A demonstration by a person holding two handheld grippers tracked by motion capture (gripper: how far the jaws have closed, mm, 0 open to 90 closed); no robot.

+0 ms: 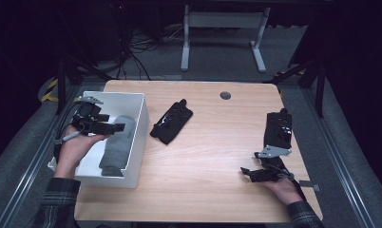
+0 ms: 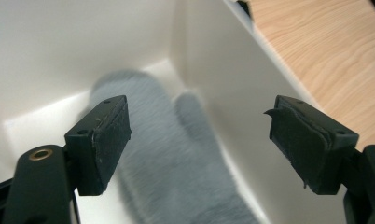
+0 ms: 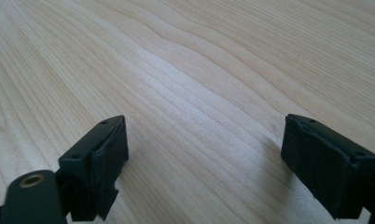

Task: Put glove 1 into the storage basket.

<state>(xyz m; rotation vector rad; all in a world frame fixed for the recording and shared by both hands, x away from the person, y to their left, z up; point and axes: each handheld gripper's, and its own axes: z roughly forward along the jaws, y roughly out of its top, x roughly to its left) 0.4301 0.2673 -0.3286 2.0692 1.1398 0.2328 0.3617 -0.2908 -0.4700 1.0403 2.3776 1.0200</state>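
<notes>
A grey mitten (image 1: 117, 145) lies lengthwise in the white bin (image 1: 140, 128) at the table's left side. My left gripper (image 1: 118, 127) hovers over the bin, pointing right across it. In the left gripper view the mitten (image 2: 176, 158) lies below the left gripper (image 2: 199, 121), whose jaws stand wide apart with nothing between them, and the bin's wall (image 2: 232, 93) rises at the right. One black glove (image 1: 171, 121) lies mid-table and a second black glove (image 1: 278, 128) lies at the right. My right gripper (image 1: 246, 173) rests open near the front right, over bare wood (image 3: 199, 70).
The wooden table (image 1: 203, 161) has a dark round grommet (image 1: 225, 95) near its far edge. A white desk frame (image 1: 222, 33) and cables stand on the floor behind. The bin sits at the table's left edge.
</notes>
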